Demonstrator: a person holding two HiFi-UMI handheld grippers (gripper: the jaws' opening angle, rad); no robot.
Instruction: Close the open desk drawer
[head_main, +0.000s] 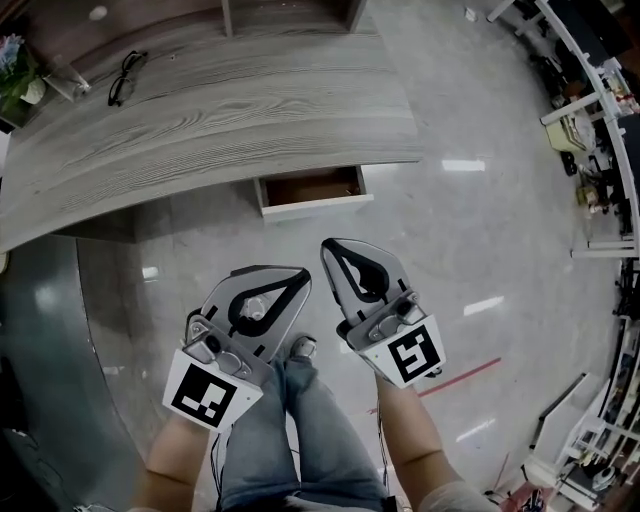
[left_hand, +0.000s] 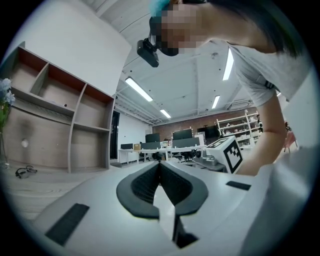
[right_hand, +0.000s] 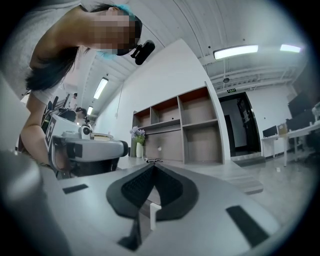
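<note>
Jaws together on left gripper (head_main: 298, 272) and right gripper (head_main: 329, 246); desk drawer (head_main: 315, 205) stands open.

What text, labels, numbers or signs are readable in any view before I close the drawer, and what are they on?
No text can be read in any view.
The green sign above the doorway, in the right gripper view: too small to read.
The left marker cube and right marker cube: black square patterns only, no letters or numbers.
</note>
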